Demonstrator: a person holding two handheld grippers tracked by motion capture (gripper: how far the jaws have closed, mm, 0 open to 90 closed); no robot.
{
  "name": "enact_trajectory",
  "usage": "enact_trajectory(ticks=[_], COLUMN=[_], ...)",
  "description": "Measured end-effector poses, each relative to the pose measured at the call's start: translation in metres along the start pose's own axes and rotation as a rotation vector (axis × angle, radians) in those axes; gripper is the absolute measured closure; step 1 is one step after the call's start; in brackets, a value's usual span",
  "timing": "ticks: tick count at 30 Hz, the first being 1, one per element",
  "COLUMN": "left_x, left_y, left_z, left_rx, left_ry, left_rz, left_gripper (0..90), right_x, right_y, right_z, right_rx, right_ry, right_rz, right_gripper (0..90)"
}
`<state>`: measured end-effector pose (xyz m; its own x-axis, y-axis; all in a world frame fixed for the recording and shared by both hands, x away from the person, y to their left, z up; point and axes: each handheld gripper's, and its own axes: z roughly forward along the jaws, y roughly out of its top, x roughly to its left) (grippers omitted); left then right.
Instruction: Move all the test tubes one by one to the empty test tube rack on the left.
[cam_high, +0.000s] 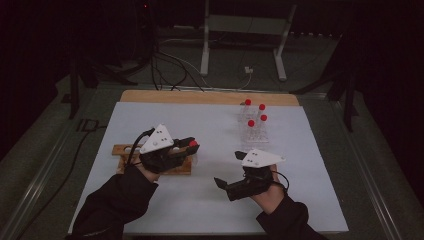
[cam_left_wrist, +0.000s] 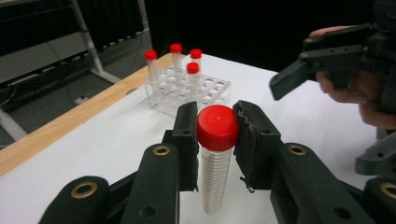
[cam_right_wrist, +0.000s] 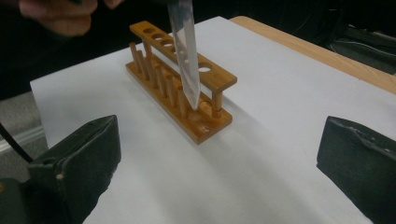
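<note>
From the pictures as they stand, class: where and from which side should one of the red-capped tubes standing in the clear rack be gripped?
Grip a red-capped tube just under its cap, coming from above: it stands upright in the clear rack, whose walls surround its lower body.

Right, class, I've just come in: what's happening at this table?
A person holds a gripper in each hand. The left gripper is shut on a red-capped tube, held by its cap above the wooden rack. The right gripper is open and holds nothing. Four more capped tubes stand in a clear rack farther back.
</note>
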<state>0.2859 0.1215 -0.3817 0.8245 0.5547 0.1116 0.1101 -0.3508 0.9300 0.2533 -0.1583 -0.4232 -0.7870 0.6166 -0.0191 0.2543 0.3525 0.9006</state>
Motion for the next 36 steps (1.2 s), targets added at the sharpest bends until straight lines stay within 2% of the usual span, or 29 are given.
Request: enact_trajectory(ticks=[4,10,16,21,25,30,36], left_x=[0.009,0.027,0.041,0.05,0.055,0.057,0.058], left_y=[0.002,0.001,-0.004,-0.014,-0.023,-0.036,-0.048], left_z=[-0.006,-0.011,-0.012,-0.007,-0.003,0.004,0.01], left_rx=[-0.003,-0.009,-0.003,0.005,0.019,0.028,0.052], left_ry=[0.035,0.097,0.143,0.17,0.182,0.176,0.173], left_rz=[-0.005,-0.031,-0.056,-0.081,-0.098,-0.124,-0.136], left_gripper=[71.8,71.8,71.8,71.9,71.8,71.9,71.8], right_x=[0.0,-0.001,-0.001,-0.002,-0.001,-0.002,-0.002], right_y=[0.001,0.0,0.0,0.0,0.0,-0.001,-0.002], right_z=[-0.001,0.0,0.0,0.0,-0.001,-0.001,0.0], right_rx=[-0.003,-0.013,-0.001,-0.002,-0.005,-0.014,-0.013], right_ry=[-0.001,0.021,0.005,-0.007,-0.003,-0.007,-0.002], right_rz=[-0.015,0.002,-0.011,-0.01,-0.014,-0.013,-0.01], right_gripper=[0.0,0.0,0.0,0.0,0.0,0.0,0.0])
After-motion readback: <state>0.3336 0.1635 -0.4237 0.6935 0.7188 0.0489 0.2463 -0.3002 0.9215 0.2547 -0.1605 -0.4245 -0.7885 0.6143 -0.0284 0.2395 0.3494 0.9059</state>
